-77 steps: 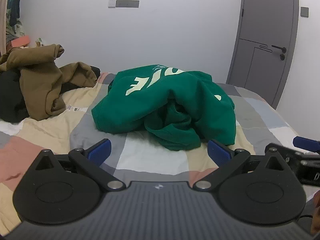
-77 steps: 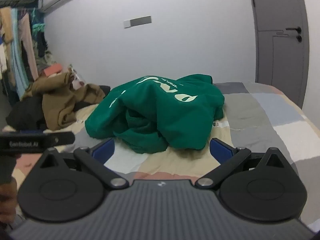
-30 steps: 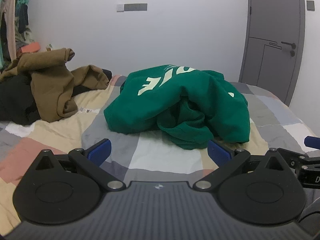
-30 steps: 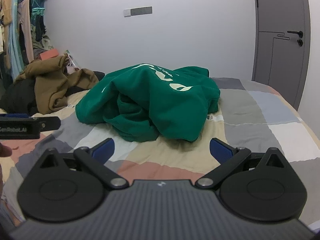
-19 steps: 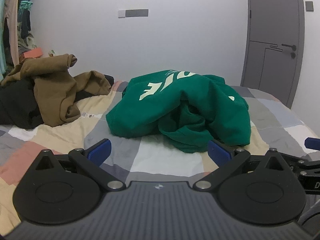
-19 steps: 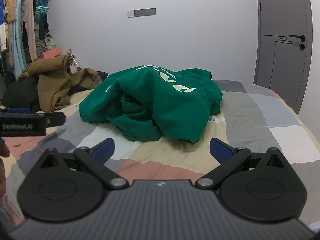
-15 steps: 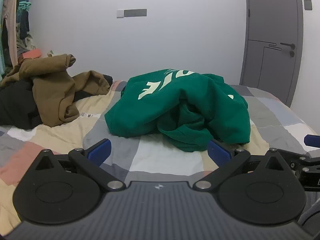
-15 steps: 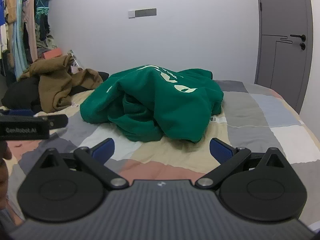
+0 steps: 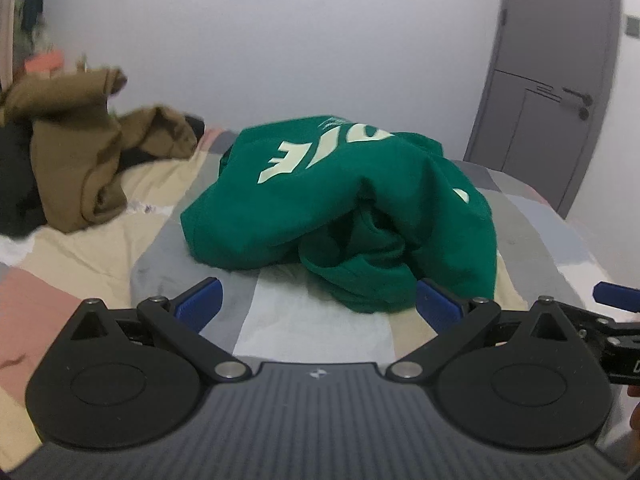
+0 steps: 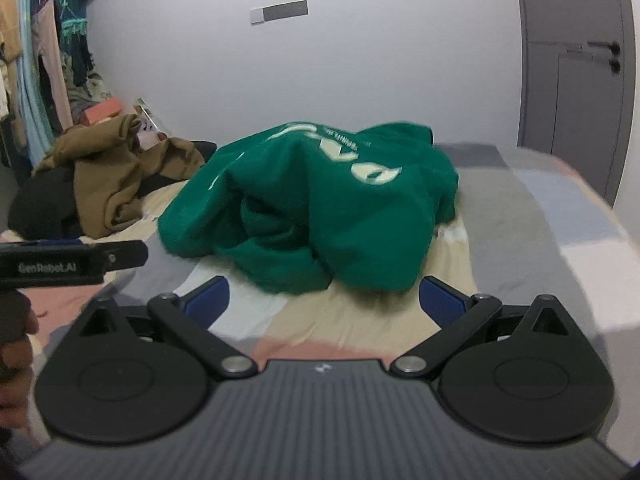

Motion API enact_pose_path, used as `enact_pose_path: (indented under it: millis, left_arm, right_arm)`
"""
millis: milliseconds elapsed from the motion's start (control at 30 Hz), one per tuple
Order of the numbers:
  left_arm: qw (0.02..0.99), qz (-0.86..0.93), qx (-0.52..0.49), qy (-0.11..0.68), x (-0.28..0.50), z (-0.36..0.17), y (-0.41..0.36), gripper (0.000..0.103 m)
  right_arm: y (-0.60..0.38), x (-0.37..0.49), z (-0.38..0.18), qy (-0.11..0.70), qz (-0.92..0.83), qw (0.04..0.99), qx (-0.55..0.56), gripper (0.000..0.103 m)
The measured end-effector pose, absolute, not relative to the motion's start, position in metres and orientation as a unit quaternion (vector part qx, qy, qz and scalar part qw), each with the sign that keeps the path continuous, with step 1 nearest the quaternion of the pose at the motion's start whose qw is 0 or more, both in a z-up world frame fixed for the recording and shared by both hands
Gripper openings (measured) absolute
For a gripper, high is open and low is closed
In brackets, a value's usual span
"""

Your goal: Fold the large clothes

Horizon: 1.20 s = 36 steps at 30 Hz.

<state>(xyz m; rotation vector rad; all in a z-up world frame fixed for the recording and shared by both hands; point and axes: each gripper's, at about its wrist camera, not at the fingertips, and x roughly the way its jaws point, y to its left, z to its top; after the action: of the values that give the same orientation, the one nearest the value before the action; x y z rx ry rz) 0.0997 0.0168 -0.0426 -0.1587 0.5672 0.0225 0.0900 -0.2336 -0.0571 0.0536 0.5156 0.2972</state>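
Patchwork bedspread (image 9: 320,320) carries a crumpled green sweatshirt (image 9: 340,208) at its middle, a brown garment (image 9: 76,160) heaped well left of it. Left gripper (image 9: 318,300) and right gripper (image 10: 324,296), both spread wide and empty, hover just short of the sweatshirt; best to seize its hem corners and shake it flat first.

Green sweatshirt (image 9: 340,208) print partly hidden by folds.

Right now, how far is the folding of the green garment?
Nothing looks done: the green sweatshirt lies crumpled in a heap on the patchwork bed. In hand: nothing; the left hand-held gripper and right hand-held gripper are open, short of it. Left: spread it flat, fold it; the brown garment is also unfolded.
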Motion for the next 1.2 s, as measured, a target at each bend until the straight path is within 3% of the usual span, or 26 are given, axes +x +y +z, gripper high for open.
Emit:
enact_pose_path:
  millis: [267,700,867,1100,1200]
  left_arm:
    - [0.929,0.033,-0.136,0.343,0.191,-0.07,0.063,0.103]
    - [0.902,-0.009,-0.252,0.352,0.277,-0.157,0.109,0.103]
    - [0.893,-0.033,-0.293,0.341,0.299,-0.177,0.118,0.103]
    - [0.851,-0.083,-0.433,0.286,0.312,-0.184,0.146,0.102]
    - [0.82,-0.099,-0.503,0.253,0.312,-0.193,0.161,0.098]
  right_arm:
    - [-0.222,0.172,-0.064,0.284,0.116,0.952,0.006,0.103]
    - [-0.204,0.246,-0.181,0.306,0.095,0.944,-0.078,0.103]
    - [-0.217,0.267,-0.199,0.288,0.081,0.953,-0.049,0.103]
    - [-0.233,0.271,-0.199,0.233,0.101,0.967,-0.011,0.103]
    - [-0.235,0.273,-0.193,0.212,0.108,0.971,-0.007,0.092]
